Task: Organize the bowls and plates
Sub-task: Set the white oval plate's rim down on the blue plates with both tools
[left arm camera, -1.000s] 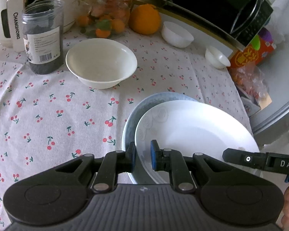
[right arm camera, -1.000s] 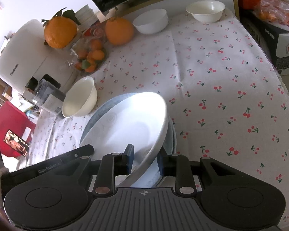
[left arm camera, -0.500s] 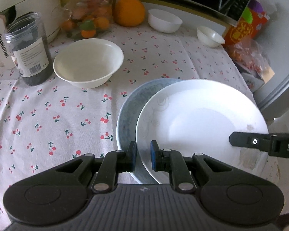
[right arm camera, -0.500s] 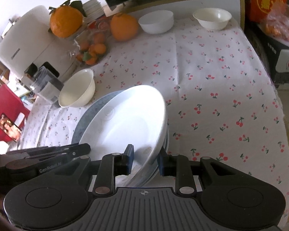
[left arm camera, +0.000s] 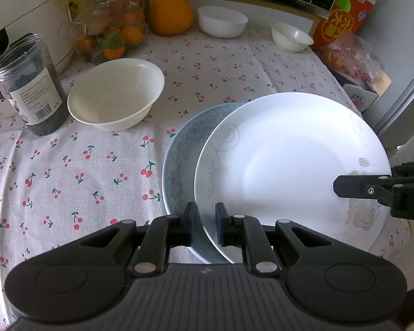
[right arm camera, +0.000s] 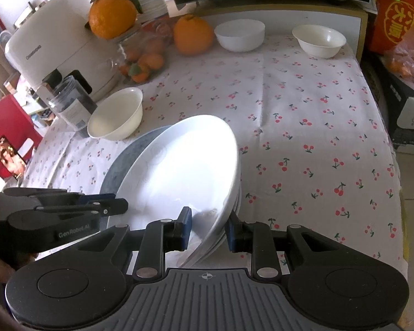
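On the cherry-print tablecloth (left arm camera: pixel 102 171), near its front edge, a white plate (left arm camera: pixel 289 162) with faint grey swirls lies on a blue-grey plate (left arm camera: pixel 183 151), shifted toward the right so the lower plate shows as a crescent on the left. The left gripper (left arm camera: pixel 205 224) is clamped on the near-left rims of the pair, one pad outside the blue-grey rim and the other over the white rim. The right gripper (right arm camera: pixel 208 227) is closed on the opposite side of the stack, where the right wrist view shows the white plate tilted up on edge between its pads, with further rims beneath it. Just beyond the plates to the left stands a large cream bowl (left arm camera: pixel 116 93), and beside it a clear jar (left arm camera: pixel 31 85) with dark contents and a paper label. Behind these are a white appliance (right arm camera: pixel 60 44), a glass jar of small oranges (left arm camera: pixel 113 27) and a big orange (left arm camera: pixel 170 13). Two more white bowls sit well apart at the far edge: a rounder one (left arm camera: pixel 222 21) and a smaller one (left arm camera: pixel 291 36). A red packet (left arm camera: pixel 342 19) and bagged snacks (left arm camera: pixel 350 60) crowd the right side beyond the table.
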`<state>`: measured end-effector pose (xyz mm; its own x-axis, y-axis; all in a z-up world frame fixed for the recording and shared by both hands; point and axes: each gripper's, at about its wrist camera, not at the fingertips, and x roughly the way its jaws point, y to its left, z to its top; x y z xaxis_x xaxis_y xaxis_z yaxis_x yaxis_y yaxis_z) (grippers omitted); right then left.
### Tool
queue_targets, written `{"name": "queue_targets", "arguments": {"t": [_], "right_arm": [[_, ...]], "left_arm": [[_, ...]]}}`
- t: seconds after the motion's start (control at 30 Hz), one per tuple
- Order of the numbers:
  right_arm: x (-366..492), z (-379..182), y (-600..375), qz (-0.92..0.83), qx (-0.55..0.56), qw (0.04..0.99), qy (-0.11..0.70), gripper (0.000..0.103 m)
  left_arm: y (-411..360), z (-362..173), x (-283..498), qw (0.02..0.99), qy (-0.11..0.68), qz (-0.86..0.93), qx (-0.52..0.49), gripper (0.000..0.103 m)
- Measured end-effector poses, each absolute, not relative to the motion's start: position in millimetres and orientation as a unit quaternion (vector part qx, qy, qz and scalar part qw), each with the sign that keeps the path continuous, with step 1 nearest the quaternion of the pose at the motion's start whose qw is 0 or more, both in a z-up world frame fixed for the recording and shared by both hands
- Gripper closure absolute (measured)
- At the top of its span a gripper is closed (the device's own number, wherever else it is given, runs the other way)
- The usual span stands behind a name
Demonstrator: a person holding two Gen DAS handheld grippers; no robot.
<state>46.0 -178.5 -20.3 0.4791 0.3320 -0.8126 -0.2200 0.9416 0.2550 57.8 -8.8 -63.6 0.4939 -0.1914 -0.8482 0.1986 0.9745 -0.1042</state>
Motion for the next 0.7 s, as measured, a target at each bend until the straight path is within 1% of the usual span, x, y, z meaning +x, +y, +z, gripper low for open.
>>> {"name": "queue_targets", "arguments": {"t": [0.4, 0.7], "right_arm": [[47.8, -20.8, -178.0, 0.174, 0.044, 0.852, 0.492, 0.078], [48.8, -20.7, -179.6, 0.177, 0.032, 0.845, 0.503, 0.077]], "left_arm": [[-16.1, -62.1, 53.7, 0.864, 0.486, -0.122, 0.048, 0.09], [-14.7, -60.0, 52.2, 0.862, 0.487, -0.127, 0.049, 0.09]]}}
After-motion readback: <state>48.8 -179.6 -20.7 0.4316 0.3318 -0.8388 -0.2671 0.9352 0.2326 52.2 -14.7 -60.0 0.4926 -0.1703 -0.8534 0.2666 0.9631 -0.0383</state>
